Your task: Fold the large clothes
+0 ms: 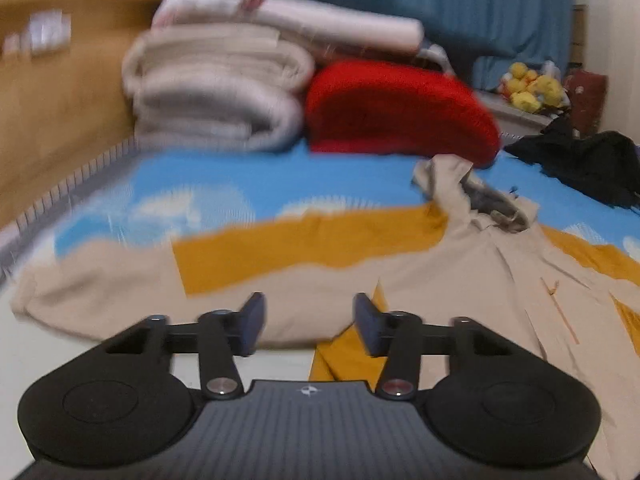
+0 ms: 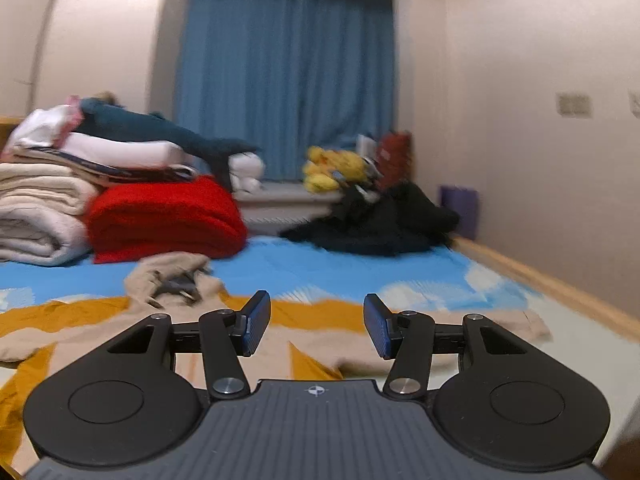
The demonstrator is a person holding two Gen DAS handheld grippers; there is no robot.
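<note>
The beige hooded jacket [image 1: 500,272] lies spread flat on the bed [image 1: 224,184], sleeves extended, ready for folding. The left gripper [image 1: 309,322] and right gripper [image 2: 316,324] hover above it, fingers spread and holding nothing, likely positioned to take a sleeve each.

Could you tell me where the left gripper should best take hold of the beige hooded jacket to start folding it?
Probably the sleeve cuff on the beige jacket: the sleeve lies stretched out flat, so its end is a free edge. The open left gripper could come from above.
</note>
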